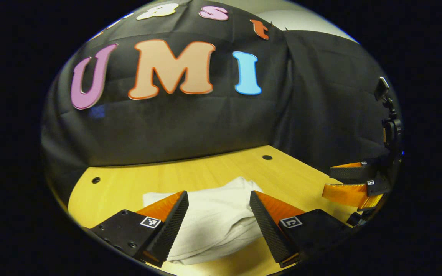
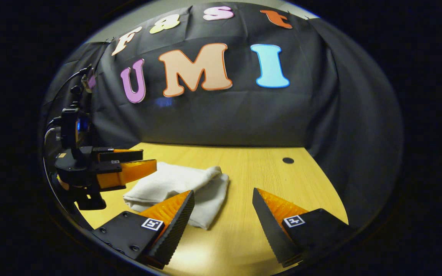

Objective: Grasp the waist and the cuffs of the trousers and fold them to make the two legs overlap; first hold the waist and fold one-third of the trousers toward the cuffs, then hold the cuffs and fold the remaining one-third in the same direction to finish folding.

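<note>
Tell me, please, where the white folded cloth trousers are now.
The white folded cloth trousers lie on the yellow wooden table, between the open fingers of the left gripper in the left gripper view; in the right gripper view they lie lower left.

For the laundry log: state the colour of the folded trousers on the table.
The trousers are plain white or off-white, with no pattern; they show best in the right gripper view.

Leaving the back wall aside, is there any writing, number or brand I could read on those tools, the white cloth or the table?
Square tags on the left gripper: black-and-white patterns, too small to read as words.
Square tags on the right gripper: the same, nothing legible.
Trousers: no text visible.
Table: no text visible.
</note>
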